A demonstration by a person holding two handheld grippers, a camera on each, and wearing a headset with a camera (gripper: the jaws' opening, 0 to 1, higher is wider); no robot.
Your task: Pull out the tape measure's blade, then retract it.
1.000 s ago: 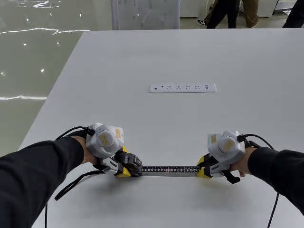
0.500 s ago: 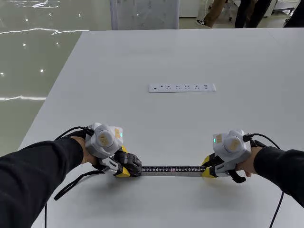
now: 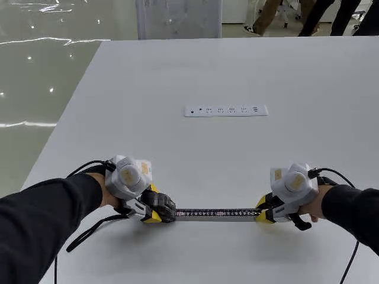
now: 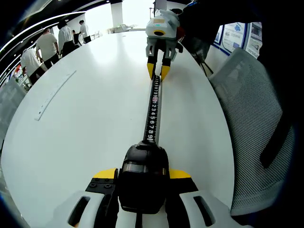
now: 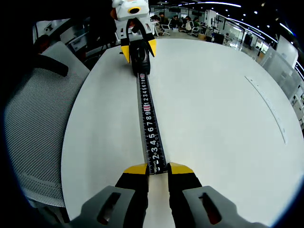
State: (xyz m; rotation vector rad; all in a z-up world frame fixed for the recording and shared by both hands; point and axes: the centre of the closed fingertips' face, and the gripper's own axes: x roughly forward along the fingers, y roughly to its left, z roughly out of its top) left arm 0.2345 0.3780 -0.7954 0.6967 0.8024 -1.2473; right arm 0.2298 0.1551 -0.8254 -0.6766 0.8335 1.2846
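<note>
We had moved our right gripper a little more to the right, so more of the blade showed. On the big white table, close to us, our left gripper squeezed the black tape measure. Our right gripper's jaws were nearly closed and pinched the blade's tip.

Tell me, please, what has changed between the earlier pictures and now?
The right gripper, shut on the end of the blade, has moved to the person's right, drawing more of it out of the tape measure case. The left gripper stayed put, clamped on the case; the power strip has not moved.
</note>
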